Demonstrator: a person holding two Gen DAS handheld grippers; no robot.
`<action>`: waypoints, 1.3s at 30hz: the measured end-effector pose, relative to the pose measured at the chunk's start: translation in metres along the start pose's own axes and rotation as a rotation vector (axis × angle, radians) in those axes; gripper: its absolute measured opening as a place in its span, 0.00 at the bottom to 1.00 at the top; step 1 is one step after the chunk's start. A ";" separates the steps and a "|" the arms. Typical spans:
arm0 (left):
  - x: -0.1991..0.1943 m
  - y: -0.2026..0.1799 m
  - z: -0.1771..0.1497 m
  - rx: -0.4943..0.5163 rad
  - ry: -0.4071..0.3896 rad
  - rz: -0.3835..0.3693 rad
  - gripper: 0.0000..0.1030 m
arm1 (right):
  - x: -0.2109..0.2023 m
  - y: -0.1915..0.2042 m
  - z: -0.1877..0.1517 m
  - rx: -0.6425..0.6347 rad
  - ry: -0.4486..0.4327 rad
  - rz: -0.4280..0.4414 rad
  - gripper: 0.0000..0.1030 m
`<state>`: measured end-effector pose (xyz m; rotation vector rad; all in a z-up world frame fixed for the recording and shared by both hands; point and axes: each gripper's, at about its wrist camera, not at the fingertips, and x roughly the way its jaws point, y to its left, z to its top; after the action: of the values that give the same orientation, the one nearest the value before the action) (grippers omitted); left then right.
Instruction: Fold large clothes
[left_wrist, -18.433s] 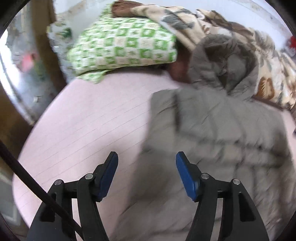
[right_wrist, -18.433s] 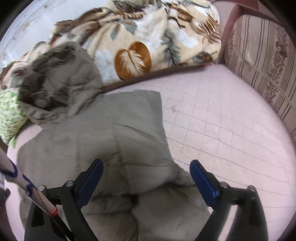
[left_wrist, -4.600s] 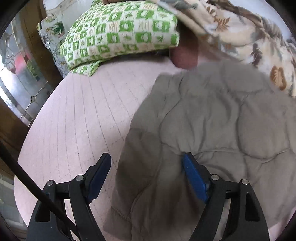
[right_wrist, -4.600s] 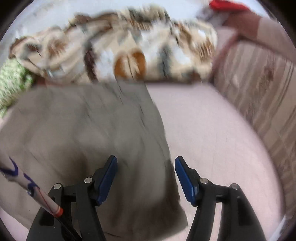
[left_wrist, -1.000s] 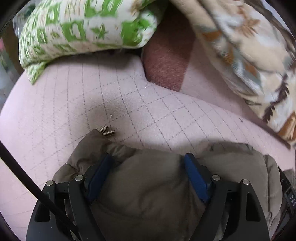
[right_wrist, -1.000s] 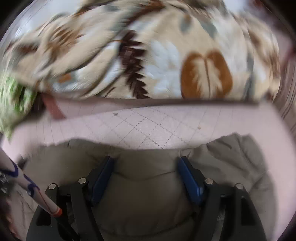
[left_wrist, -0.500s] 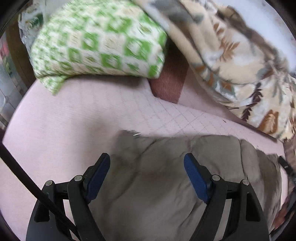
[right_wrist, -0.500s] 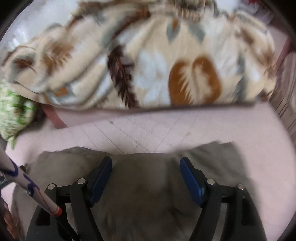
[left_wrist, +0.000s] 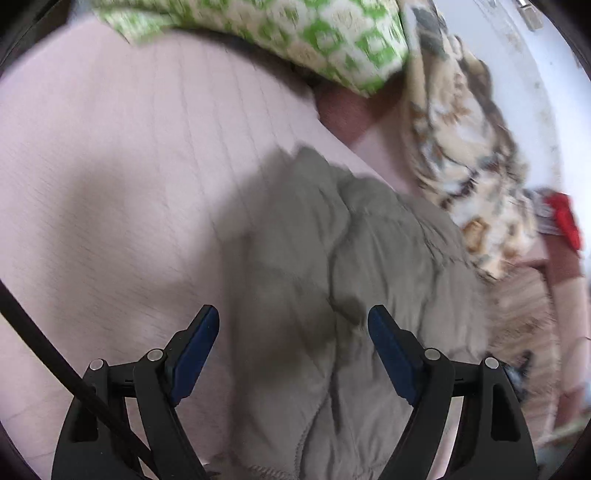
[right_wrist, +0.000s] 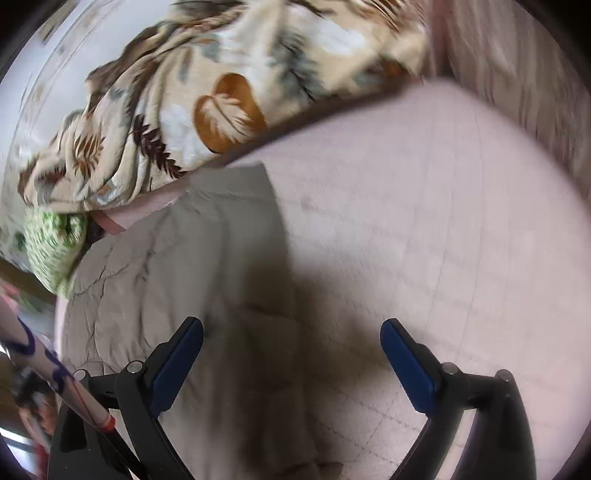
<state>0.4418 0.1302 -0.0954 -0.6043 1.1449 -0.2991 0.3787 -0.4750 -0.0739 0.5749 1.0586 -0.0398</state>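
A grey-olive quilted jacket (left_wrist: 354, 266) lies folded into a flat bundle on the pink quilted bed (left_wrist: 110, 155). My left gripper (left_wrist: 293, 336) is open and empty, held above the jacket's left part. In the right wrist view the jacket (right_wrist: 177, 280) fills the left half. My right gripper (right_wrist: 291, 354) is open and empty, hovering over the jacket's right edge and the bare bed (right_wrist: 443, 221).
A green-and-white checked pillow (left_wrist: 295, 33) and a leaf-print blanket (right_wrist: 207, 85) lie along the far side of the bed. A striped headboard or sofa side (right_wrist: 517, 55) rises at the right. A red object (left_wrist: 565, 221) sits far right.
Both grippers have pulled back and risen from the jacket, tilting outward. The jacket lies released on the bed, and both views are blurred by motion.
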 end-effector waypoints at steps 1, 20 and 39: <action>0.010 -0.001 -0.003 0.008 0.026 -0.025 0.80 | 0.006 -0.008 -0.004 0.030 0.016 0.039 0.96; 0.034 -0.033 -0.015 0.119 0.012 0.037 0.77 | 0.075 0.012 -0.013 0.036 0.089 0.276 0.95; -0.044 -0.071 -0.074 0.191 -0.039 0.280 0.43 | -0.020 0.021 -0.065 0.063 0.073 0.297 0.39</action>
<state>0.3623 0.0740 -0.0402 -0.2759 1.1323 -0.1534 0.3227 -0.4320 -0.0719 0.7902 1.0362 0.2097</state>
